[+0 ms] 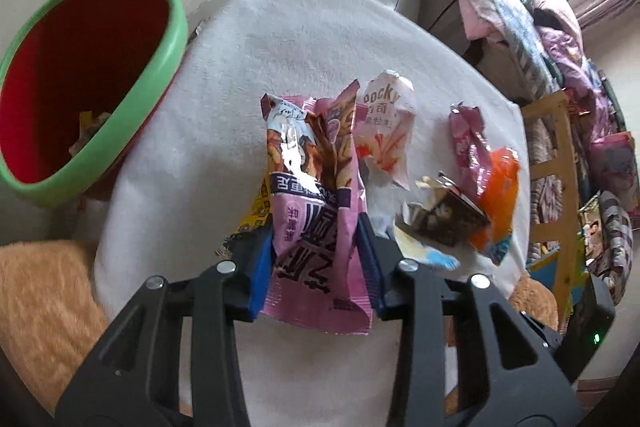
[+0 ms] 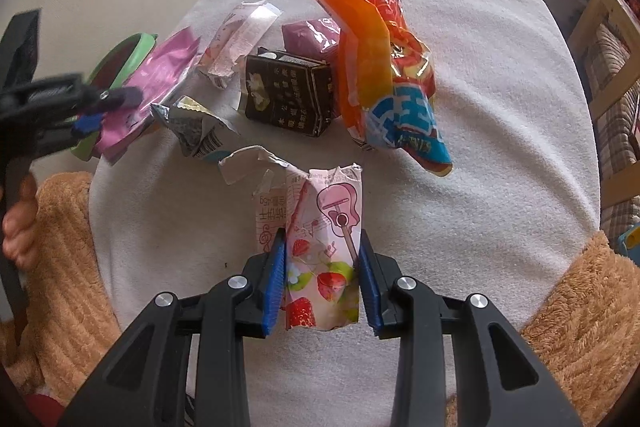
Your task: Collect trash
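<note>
white cloth [image 1: 304, 39] lies bare toward the bin [image 1: 52, 187]; wrappers [image 1: 492, 183] crowd right.

A yellow wrapper [image 1: 252, 215] lies mostly hidden under the purple packet [image 1: 316, 227] (its print unreadable).

Both views ride on hand-held grippers and look steeply down along their own black fingers, close over a table draped in a white fleecy cloth [image 1: 304, 39].

The left wrist view faces the cloth's far edge at 12 o'clock, with a round green-rimmed, red-lined plastic bin [image 1: 172, 39] at 10 o'clock and a bed heaped with bedding at 2 o'clock.

The right wrist view looks from nearer the middle of the table's near edge.

The two views share the cloth, an orange crinkled plastic snack bag [image 1: 498, 183] [image 2: 368, 67], and a dark, crushed paper carton [image 1: 448, 219] [image 2: 288, 95]; the right view sees the left gripper [image 2: 92, 111] at 9 o'clock.
</note>
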`<state>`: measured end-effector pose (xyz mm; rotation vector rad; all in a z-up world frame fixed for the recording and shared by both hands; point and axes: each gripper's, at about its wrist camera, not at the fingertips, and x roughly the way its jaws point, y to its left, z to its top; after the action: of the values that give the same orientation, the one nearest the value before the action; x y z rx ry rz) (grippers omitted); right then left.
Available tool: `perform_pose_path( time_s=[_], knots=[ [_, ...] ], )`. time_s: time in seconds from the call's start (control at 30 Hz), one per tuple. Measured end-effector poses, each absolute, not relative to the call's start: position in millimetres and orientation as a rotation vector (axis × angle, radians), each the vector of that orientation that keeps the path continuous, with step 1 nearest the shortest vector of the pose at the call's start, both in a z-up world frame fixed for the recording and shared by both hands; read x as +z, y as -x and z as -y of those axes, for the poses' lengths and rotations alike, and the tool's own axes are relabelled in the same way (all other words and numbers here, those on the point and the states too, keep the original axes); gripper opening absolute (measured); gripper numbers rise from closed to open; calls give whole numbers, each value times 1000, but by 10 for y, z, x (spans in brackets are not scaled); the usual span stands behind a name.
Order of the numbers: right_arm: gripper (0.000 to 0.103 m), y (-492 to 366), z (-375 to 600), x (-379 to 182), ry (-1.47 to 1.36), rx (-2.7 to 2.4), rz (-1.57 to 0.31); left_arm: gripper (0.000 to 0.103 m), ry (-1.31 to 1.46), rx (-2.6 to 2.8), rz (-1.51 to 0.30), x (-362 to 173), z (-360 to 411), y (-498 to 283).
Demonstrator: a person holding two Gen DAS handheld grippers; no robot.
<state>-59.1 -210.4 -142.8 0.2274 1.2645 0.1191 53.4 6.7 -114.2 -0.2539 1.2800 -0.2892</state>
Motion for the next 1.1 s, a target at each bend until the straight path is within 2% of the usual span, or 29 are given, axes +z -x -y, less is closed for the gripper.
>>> perform_pose_path(
  time_s=[0.2, 0.3, 0.47, 0.6, 0.7, 0.8, 0.93, 1.1],
  knots=[
    [33, 566, 2081, -1478, -223, 125, -1281, 39, 173, -289, -1295, -1221, -44, -372],
    [34, 550, 2070, -1496, -225, 121, -1278, 52, 188, -263, -1317, -1320, -90, -351],
    [34, 517, 2057, -1544, -230, 114, -1290, 56, 235, -233, -1272, -1240, -225, -365],
    [42, 506, 2044, -1560, -229, 112, -1295, 56, 224, -244, -1274, -1240, -179, -407],
    [42, 516, 2039, -1544, -226, 114, -1289, 38, 178, -266, -1300, -1306, -76, -388],
    [33, 542, 2040, -1515, -222, 116, -1280, 29, 199, -278, -1266, -1210, -90, -372],
    [32, 541, 2033, -1484, -226, 114, -1259, 29, 272, -301, -1131, -800, -287, -390],
    [32, 548, 2031, -1492, -236, 123, -1263, 29, 444, -349, -1059, -510, -607, -469]
  ],
)
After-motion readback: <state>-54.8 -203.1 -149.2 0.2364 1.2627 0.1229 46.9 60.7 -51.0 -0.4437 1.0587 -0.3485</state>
